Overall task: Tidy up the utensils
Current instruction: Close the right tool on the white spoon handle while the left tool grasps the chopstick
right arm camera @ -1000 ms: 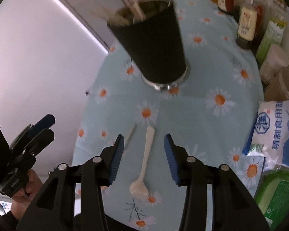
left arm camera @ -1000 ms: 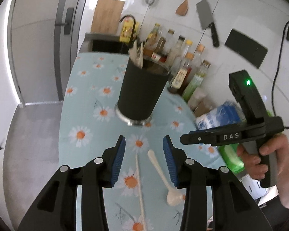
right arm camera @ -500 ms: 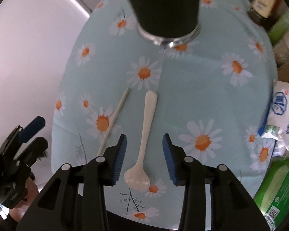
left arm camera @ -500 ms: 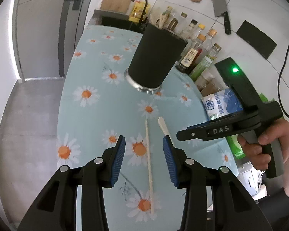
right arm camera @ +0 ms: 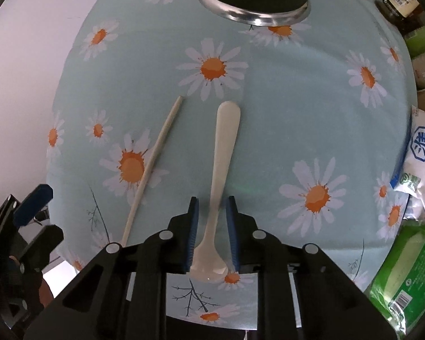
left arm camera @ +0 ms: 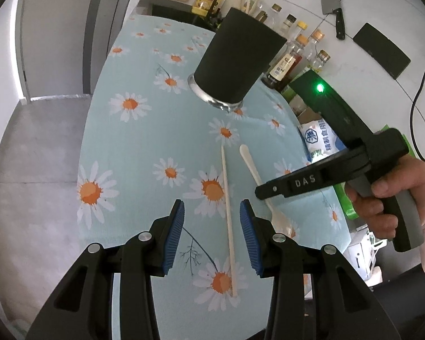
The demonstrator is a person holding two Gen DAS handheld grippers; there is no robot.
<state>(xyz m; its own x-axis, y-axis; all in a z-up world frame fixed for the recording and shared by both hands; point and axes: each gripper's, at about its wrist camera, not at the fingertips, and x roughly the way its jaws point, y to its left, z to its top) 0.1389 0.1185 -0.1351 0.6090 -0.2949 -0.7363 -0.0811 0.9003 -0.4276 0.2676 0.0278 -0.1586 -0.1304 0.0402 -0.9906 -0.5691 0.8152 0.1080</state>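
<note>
The right hand-held gripper (right arm camera: 212,215) points down over the table (right arm camera: 283,119), spread with a pale blue daisy-print cloth. Its jaws have just been closing and stand narrow astride the neck of the cream plastic spoon (right arm camera: 222,153), not visibly pressing it. The left hand-held gripper (left arm camera: 211,226) stands moderately open around the pale wooden chopstick (left arm camera: 227,212). Ahead stands a black cylindrical utensil holder (left arm camera: 235,59), kitchen bottles (left arm camera: 286,62) behind.

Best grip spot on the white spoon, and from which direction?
Take the white spoon by the thin neck just above the bowl, from straight overhead, fingers astride the handle. It lies flat and narrows there. The right gripper, jaws closing in, already straddles that spot.
</note>
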